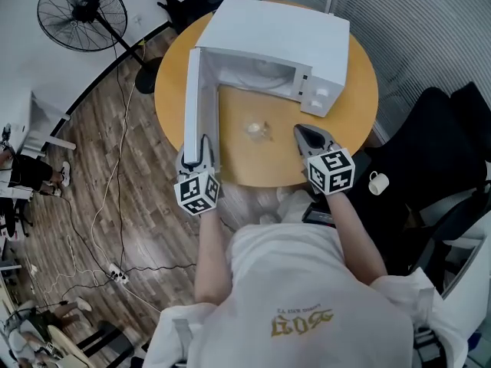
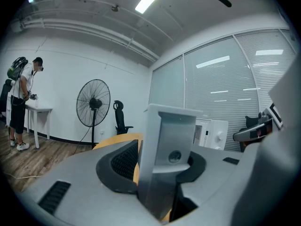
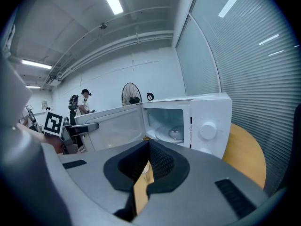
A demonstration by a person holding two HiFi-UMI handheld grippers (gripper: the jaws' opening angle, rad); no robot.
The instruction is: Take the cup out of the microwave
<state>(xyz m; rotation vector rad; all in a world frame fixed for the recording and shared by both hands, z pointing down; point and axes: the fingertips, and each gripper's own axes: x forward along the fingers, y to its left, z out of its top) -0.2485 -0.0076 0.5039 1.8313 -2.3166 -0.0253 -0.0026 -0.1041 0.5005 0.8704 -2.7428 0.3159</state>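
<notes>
The left gripper [image 1: 201, 146] was clamped on the free edge of the open white microwave door [image 1: 195, 90]. The right gripper [image 1: 305, 134], jaws closed and empty, sat before the white box-shaped microwave [image 1: 284, 37]. The small clear cup [image 1: 258, 129] stood outside the microwave, in front of its opening, on the round wooden table [image 1: 360, 98].

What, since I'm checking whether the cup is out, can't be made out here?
Microwave cavity: its roof hides it in the head view; the microwave door blocks the left gripper view.
Turntable: too small in the right gripper view to tell what's on it.
Clear thing on the table: blurred in the head view, too small to name.
</notes>
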